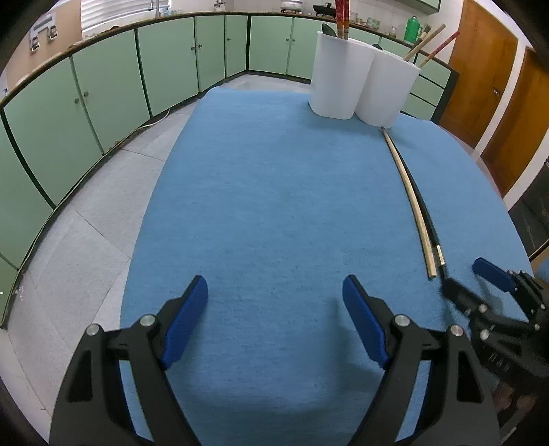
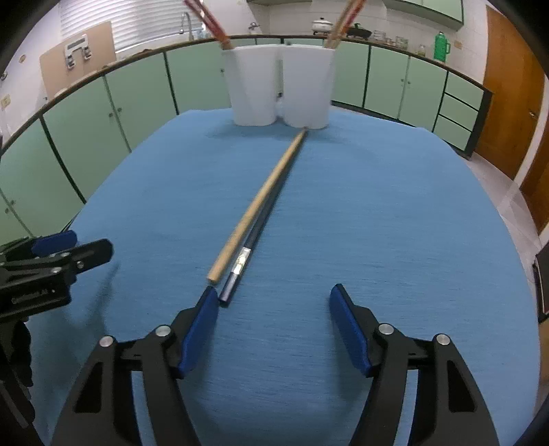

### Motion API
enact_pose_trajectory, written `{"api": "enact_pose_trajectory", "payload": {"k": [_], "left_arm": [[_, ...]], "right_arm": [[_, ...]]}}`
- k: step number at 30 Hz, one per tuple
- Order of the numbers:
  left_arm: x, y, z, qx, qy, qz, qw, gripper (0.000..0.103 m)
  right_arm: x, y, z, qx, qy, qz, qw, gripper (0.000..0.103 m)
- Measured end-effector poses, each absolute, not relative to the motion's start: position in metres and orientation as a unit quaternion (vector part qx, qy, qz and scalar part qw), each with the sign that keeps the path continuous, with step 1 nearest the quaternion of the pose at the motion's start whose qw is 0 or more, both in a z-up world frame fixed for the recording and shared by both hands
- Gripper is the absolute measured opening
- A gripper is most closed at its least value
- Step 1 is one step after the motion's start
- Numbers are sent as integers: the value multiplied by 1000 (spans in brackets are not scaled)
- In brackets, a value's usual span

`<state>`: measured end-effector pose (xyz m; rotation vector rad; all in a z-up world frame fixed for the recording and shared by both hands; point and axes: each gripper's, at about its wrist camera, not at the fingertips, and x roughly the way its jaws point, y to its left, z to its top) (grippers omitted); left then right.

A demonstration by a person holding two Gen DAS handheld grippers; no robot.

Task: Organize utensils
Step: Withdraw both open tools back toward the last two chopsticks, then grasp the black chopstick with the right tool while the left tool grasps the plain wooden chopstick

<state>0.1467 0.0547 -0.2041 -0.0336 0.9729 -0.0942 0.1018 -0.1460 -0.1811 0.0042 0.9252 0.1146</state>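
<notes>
Chopsticks lie just ahead of right gripper's spread fingers.

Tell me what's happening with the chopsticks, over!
Left gripper open, empty. Right gripper open, empty, at the near ends of the wooden chopstick and dark chopstick, side by side on the blue cloth. White cups ahead, path open.

holder contents: tops cut off | right gripper: left finger blurred

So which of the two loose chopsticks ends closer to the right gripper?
The dark chopstick; its near end reaches further toward the right gripper than the wooden chopstick.
</notes>
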Motion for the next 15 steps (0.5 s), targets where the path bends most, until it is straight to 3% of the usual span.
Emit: {"api": "enact_pose_trajectory", "payload": {"k": [10, 15], "left_arm": [[147, 46, -204, -19, 469, -53, 881, 79], [143, 40, -202, -11, 468, -59, 882, 79]], "right_arm": [[89, -172, -180, 44, 438, 65, 895, 58], [95, -164, -181, 44, 438, 76, 895, 32]]}}
